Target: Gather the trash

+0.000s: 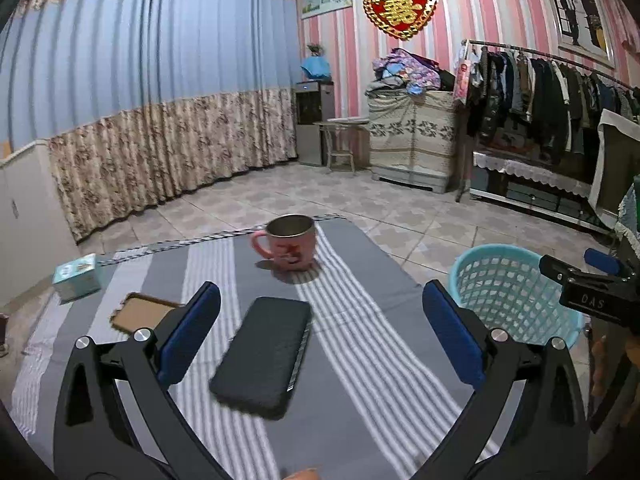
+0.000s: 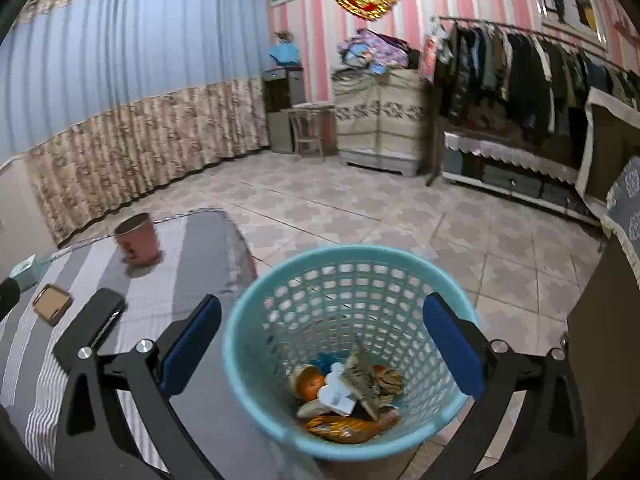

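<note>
— So, how far along is the tidying?

— Nearly finished, I'd judge; the basket (image 2: 256, 344) beside the table (image 1: 360, 320) already has peel, wrappers and scraps (image 2: 348, 396) at its bottom; what remains on the striped cloth looks like belongings, not rubbish: a mug (image 1: 288, 246), a dark phone (image 1: 264, 354), a brown case (image 1: 140, 314), a small box (image 1: 76, 276).

— And the grippers?

— The right gripper (image 2: 320, 348) hangs over the basket, jaws spread wide, nothing between them; the left gripper (image 1: 320, 334) sits above the phone, equally wide, touching nothing.

— Anything left to pick up?

— None that I can see; the box might be empty, though I cannot tell.
</note>
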`<action>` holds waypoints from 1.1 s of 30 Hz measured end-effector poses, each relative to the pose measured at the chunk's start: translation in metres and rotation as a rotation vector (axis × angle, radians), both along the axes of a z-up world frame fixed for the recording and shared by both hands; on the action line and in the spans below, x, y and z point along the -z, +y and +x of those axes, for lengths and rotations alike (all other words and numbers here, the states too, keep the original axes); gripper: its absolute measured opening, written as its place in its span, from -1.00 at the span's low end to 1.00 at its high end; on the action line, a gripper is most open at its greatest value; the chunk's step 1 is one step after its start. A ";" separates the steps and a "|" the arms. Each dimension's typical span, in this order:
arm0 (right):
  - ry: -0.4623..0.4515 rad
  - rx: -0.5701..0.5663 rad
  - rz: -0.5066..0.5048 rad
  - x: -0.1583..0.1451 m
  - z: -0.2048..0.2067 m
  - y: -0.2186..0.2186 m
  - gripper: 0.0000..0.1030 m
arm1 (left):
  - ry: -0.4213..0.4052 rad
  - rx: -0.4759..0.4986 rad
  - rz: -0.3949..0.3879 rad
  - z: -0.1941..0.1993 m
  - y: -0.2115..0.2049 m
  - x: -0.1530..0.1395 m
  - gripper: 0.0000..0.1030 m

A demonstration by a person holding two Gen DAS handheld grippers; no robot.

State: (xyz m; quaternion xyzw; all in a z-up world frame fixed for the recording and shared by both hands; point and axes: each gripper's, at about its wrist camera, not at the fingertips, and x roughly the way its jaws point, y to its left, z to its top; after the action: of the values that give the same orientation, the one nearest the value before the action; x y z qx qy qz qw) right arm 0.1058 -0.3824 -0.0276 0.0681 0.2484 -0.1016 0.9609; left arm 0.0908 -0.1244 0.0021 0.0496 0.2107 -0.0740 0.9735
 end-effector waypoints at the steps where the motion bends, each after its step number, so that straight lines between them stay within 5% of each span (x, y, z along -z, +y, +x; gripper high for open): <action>1: -0.004 -0.008 -0.001 -0.001 -0.002 0.005 0.91 | -0.004 -0.007 -0.001 -0.005 0.004 0.000 0.90; 17: -0.089 -0.135 -0.019 0.003 -0.089 0.109 0.91 | -0.009 -0.077 -0.037 -0.084 0.073 0.009 0.90; 33: -0.096 -0.150 -0.051 0.012 -0.094 0.115 0.91 | -0.022 -0.141 -0.040 -0.094 0.092 0.020 0.90</action>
State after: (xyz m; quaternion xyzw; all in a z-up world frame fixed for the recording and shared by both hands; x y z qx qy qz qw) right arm 0.0116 -0.2671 -0.0396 0.0296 0.2036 -0.0323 0.9781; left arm -0.0032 -0.0328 -0.0179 0.0159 0.2014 -0.0086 0.9793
